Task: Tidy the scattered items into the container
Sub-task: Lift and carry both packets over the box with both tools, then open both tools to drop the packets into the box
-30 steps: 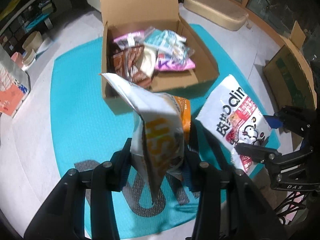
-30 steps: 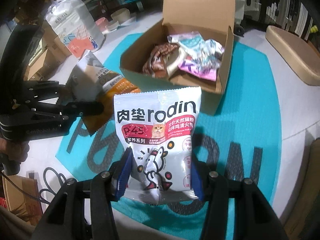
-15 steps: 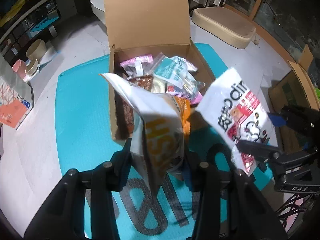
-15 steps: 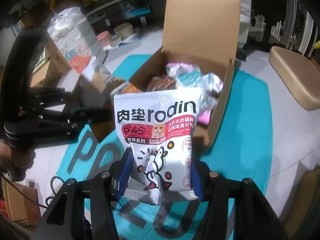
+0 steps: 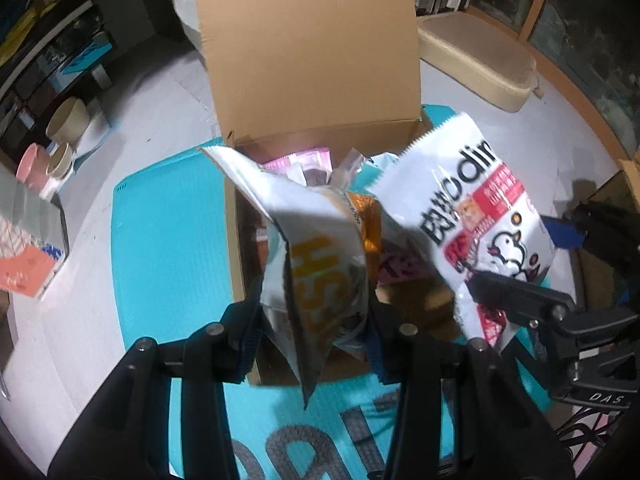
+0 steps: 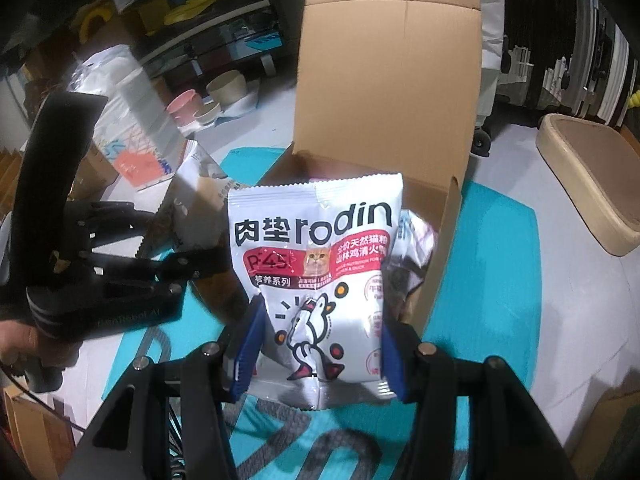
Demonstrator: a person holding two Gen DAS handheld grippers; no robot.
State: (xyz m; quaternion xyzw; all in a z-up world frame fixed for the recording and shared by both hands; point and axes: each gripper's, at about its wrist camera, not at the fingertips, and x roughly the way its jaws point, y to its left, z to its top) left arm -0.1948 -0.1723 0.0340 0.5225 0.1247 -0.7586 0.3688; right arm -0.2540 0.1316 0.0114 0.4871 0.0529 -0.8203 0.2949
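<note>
Below, a teal mat with grey lettering covers the pale floor and carries an open cardboard box, its tall lid flap standing upright at the far side. Inside the box lie several snack packets, pink, brown and pale blue, partly hidden. Over the box opening hang two pouches side by side. The left gripper is clamped on the lower part of a crumpled silver-and-orange pouch, which sits above the near left part of the box. The right gripper is clamped on the bottom edge of a white pouch printed "rodin" with a red band, held upright above the near wall of the box. Far left, pink and beige bowls stand on the floor.
</note>
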